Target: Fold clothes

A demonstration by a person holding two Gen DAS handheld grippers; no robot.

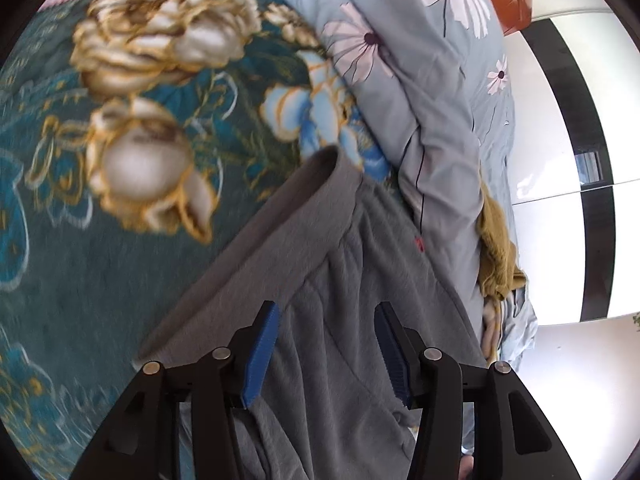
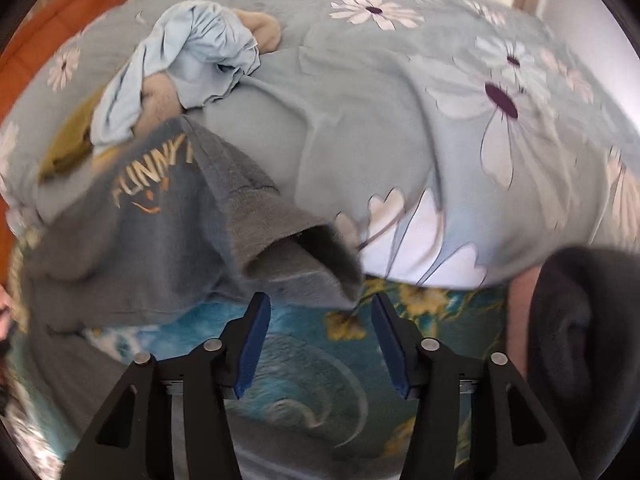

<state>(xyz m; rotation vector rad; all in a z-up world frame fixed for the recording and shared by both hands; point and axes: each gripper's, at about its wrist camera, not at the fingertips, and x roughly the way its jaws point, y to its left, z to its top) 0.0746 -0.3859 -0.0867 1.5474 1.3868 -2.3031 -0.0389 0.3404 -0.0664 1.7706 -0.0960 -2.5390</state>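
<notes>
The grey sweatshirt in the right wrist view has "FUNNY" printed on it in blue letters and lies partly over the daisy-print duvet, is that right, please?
Not quite: the lettering on the grey sweatshirt is pale cream or gold with a small orange mark below it, not blue, as the right wrist view shows. The rest holds: it reads "FUNNY" and the garment lies partly over the daisy-print duvet.

Bed: my work surface, covered by a teal floral blanket (image 1: 120, 240).
Duvet: grey-blue with daisies (image 2: 360, 120), bunched on the blanket's far edge.
Sweatshirt: grey (image 1: 328, 280), spread on the blanket below my tools, its top against the duvet.
Pile: light-blue (image 2: 192, 52), beige and mustard (image 1: 496, 248) clothes, on the duvet beyond the sweatshirt.
</notes>
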